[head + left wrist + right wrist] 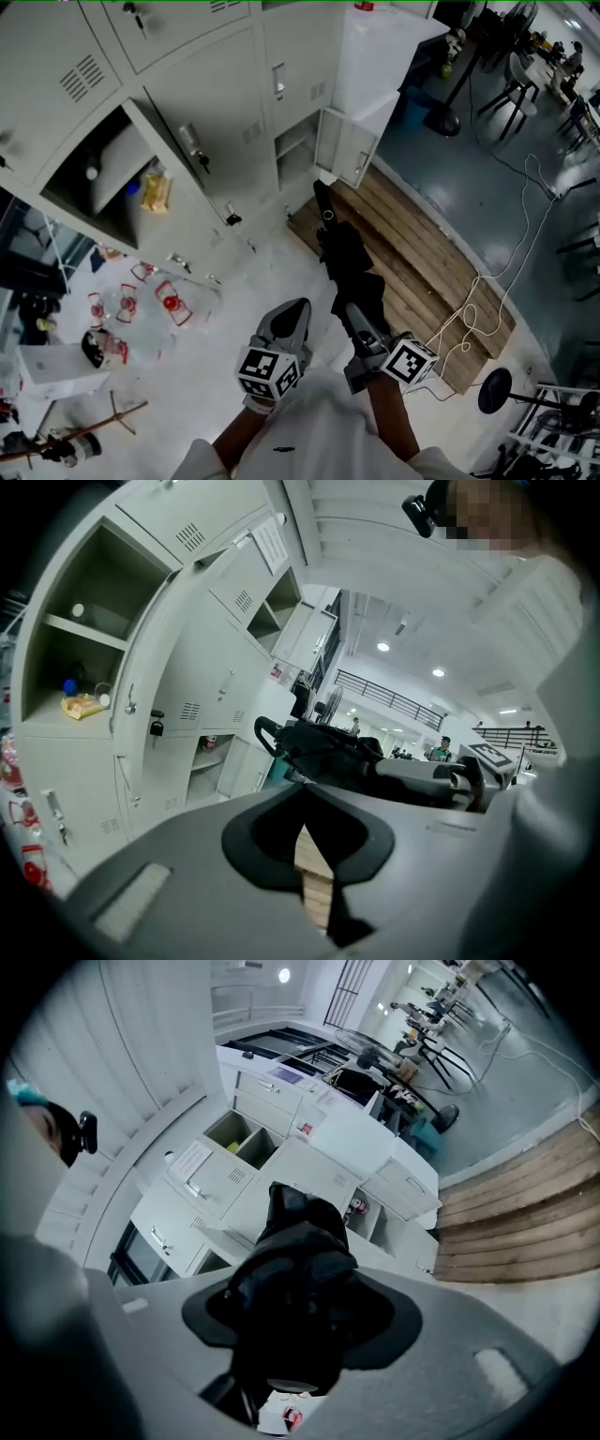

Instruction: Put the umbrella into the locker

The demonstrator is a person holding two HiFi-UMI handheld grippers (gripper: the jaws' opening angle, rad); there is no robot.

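Lockers [216, 122] ahead; umbrella [345, 262] in R gripper [361, 323], L gripper [291, 317] at left.

**Black umbrella, pale lockers, brown slats**

The umbrella [342, 253] is black all over, fabric and hooked handle alike. The lockers [216, 103] are pale grey, close to white, and a yellow packet [156, 192] shows in one open compartment. In front of them lies a wooden platform [422, 262] of brown slats with darker lines between the boards. The floor [487, 178] past it is a glossy dark blue-grey, crossed by a white cable [518, 251]. Nearer the lockers the floor is whitish, strewn with red-and-white items [169, 302]. The left gripper [291, 319] is grey with a black inner face. It and the right gripper [358, 317] each bear a cube patterned in black squares on white. The person's top [319, 431] is white.
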